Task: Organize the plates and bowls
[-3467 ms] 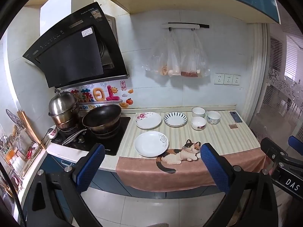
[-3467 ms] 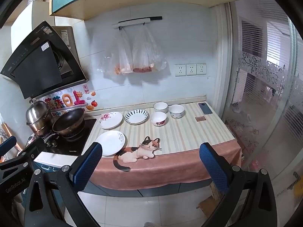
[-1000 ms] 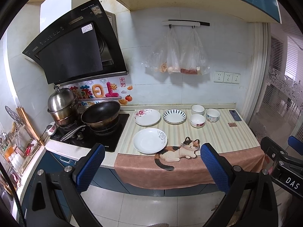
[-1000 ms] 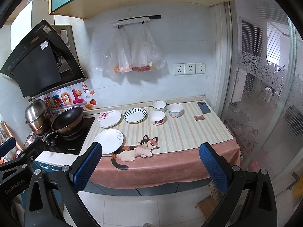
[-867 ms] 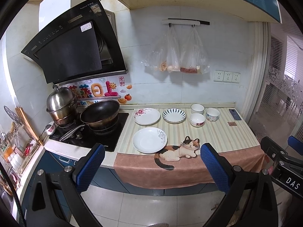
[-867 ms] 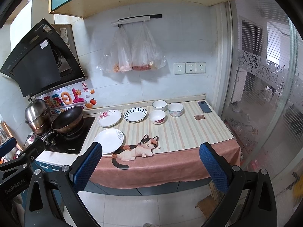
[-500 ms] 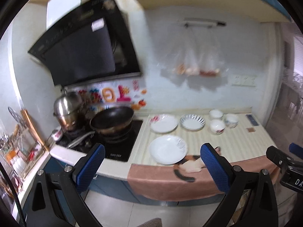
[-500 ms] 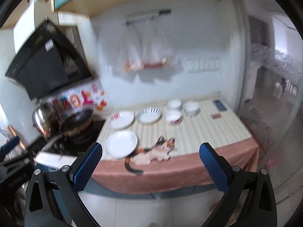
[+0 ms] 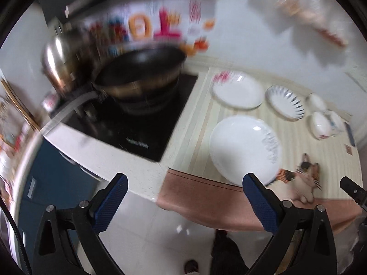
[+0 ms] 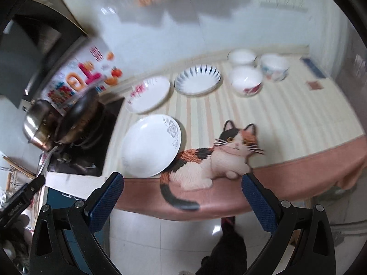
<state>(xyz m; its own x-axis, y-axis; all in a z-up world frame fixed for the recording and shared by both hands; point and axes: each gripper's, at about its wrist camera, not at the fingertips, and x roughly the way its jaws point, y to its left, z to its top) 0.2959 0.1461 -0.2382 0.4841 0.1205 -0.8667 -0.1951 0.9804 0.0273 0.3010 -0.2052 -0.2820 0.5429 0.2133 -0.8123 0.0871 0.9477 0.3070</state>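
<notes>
I have both grippers off the desk (image 10: pixel 286 119), above the floor. Left gripper (image 9: pixel 183 197): fingers spread wide, holding nothing. Right gripper (image 10: pixel 182 194): fingers likewise wide apart and empty.

Large white plate (image 10: pixel 151 145) lies at the desk's front edge, touching the cat figure (image 10: pixel 215 158) beside it. Behind it are the red-flowered plate (image 10: pixel 149 94) and the blue-rayed plate (image 10: pixel 197 80), side by side. Three bowls (image 10: pixel 246 80) cluster just right of those, close together; I cannot tell whether they touch. The wok (image 9: pixel 140 71) sits on the black cooktop (image 9: pixel 128 126), left of the plates. Left view is heavily blurred.
</notes>
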